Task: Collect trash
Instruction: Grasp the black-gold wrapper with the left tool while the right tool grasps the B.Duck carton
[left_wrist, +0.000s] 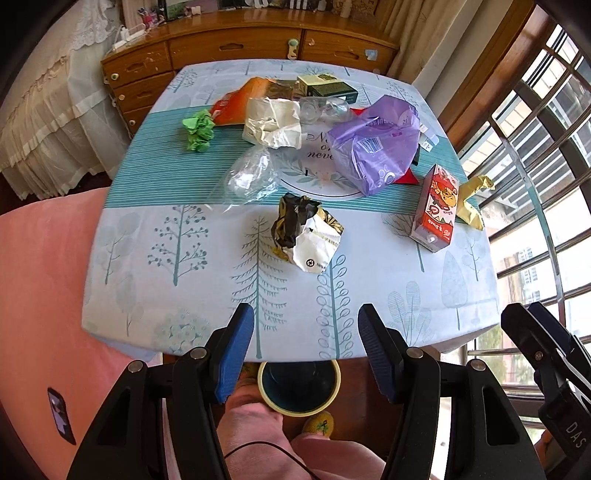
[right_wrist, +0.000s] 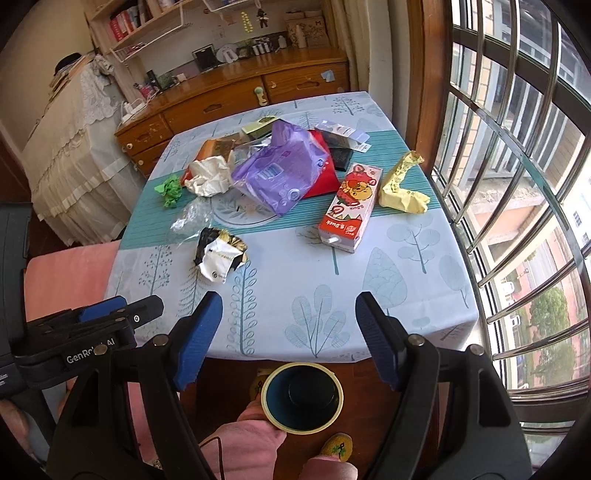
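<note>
Left gripper (left_wrist: 306, 325) and right gripper (right_wrist: 288, 314) are being held apart, empty. Nothing is being collected yet: trash (left_wrist: 306, 232) is lying ahead on the counter (left_wrist: 147, 288); bin (right_wrist: 302, 400) is waiting below, empty.

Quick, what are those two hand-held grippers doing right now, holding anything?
Left hand-held gripper: open, holding nothing.
Right hand-held gripper: open, holding nothing.

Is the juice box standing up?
No, the juice box lies flat on its side on the table.
</note>
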